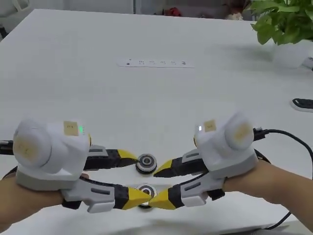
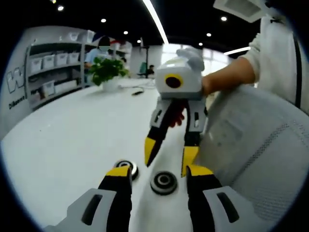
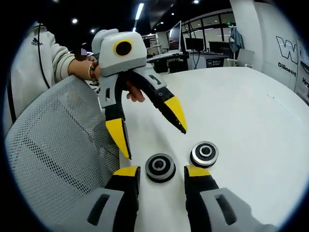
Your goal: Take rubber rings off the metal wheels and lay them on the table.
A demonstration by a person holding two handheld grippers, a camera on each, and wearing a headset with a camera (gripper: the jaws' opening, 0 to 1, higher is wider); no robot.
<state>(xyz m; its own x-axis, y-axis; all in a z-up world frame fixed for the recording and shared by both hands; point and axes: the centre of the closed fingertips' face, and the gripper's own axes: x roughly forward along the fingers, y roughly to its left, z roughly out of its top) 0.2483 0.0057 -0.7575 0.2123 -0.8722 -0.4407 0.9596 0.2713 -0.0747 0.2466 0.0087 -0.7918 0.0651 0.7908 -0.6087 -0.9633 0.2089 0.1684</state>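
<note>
L gripper [image 1: 141,176] & R gripper [image 1: 154,186] both have jaws spread, near wheel [image 3: 160,167] at 12 o'clock btwn the tips. 2nd wheel [image 3: 204,153] at 1 o'clock off R's.

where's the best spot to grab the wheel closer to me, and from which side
Grip the near wheel across its black outer rim: it lies flat on the table, so its edge likely gives the best hold. Come in low from the side; the open right tongs face it that way.
</note>
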